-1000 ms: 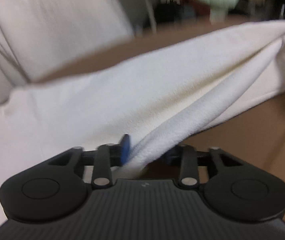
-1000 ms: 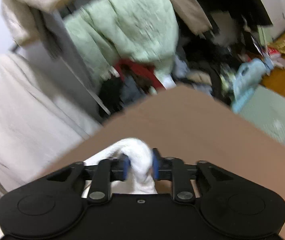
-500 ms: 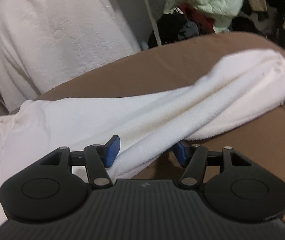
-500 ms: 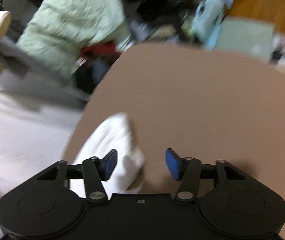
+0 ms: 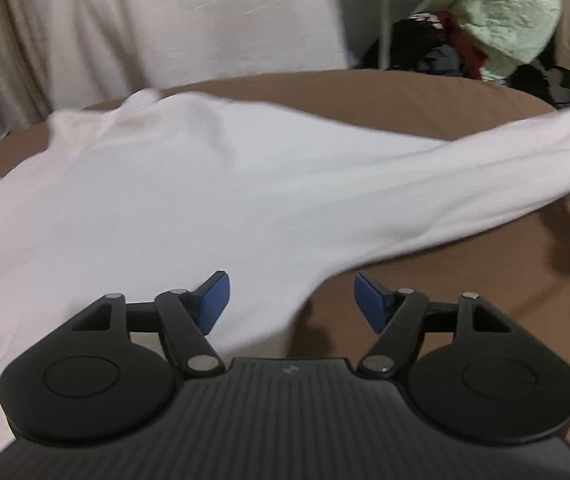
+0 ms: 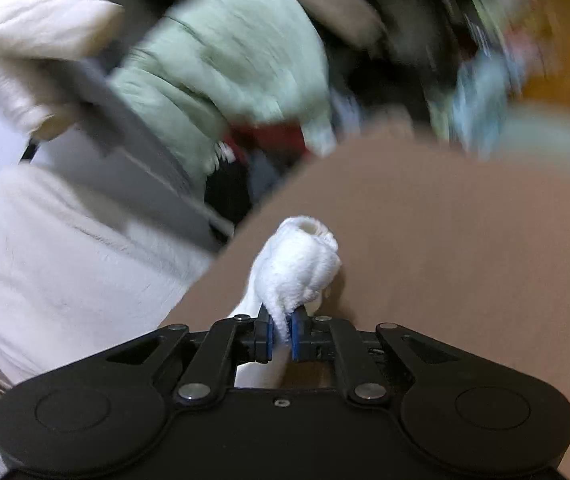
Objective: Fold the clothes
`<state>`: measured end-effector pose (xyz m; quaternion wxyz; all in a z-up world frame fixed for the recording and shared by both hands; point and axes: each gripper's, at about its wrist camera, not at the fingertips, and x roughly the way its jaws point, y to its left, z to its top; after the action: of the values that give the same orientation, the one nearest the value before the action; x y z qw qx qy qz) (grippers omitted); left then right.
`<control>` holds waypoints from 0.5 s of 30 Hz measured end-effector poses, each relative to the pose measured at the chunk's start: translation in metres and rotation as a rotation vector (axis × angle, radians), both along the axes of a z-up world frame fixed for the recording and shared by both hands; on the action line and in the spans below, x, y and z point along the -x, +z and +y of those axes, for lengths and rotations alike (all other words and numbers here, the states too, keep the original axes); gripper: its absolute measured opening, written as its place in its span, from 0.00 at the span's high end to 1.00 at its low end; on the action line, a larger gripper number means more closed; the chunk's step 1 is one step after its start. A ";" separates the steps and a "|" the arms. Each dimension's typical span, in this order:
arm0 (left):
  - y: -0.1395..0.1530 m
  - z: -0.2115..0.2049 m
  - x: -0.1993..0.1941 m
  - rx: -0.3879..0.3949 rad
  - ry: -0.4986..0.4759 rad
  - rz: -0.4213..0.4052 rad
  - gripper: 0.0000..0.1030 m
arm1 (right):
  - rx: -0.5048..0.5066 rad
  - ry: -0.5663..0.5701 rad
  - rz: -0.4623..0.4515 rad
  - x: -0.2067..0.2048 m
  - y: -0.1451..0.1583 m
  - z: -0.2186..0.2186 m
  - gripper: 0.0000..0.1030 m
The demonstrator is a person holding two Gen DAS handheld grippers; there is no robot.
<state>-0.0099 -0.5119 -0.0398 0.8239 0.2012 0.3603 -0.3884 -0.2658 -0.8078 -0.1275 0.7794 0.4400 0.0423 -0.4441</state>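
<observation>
A white long-sleeved garment (image 5: 173,200) lies spread on the brown table (image 5: 465,272), its sleeve (image 5: 485,168) stretched out to the right. My left gripper (image 5: 291,300) is open and empty, hovering over the garment's near edge. My right gripper (image 6: 281,334) is shut on the sleeve's cuff (image 6: 301,264), which bunches up just beyond the blue pads and is held a little above the table (image 6: 465,260).
A cream cloth-covered wall (image 5: 165,20) stands behind the table. A pale green jacket (image 5: 497,12) hangs at the back right over a dark pile of clothes (image 5: 433,52). The right wrist view is blurred; the green jacket (image 6: 225,60) shows there too.
My left gripper let go of the garment and opened wide. My right gripper opened half a second ago and has now shut on the sleeve cuff. The sleeve is pulled out to the right.
</observation>
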 end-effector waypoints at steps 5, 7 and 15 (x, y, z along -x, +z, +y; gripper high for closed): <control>-0.007 0.043 0.020 -0.006 -0.078 0.101 0.29 | -0.173 0.032 0.174 -0.028 -0.053 -0.021 0.92; -0.013 0.059 0.035 -0.092 -0.125 0.029 0.29 | -0.149 0.034 0.195 -0.030 -0.056 -0.022 0.92; -0.027 0.140 0.069 -0.227 -0.225 0.033 0.14 | -0.146 -0.036 0.381 -0.039 0.022 0.005 0.52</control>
<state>-0.0791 -0.3724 -0.0667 0.7411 0.3257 0.3906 -0.4383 -0.2266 -0.8031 -0.1051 0.7153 0.4042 0.2131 -0.5288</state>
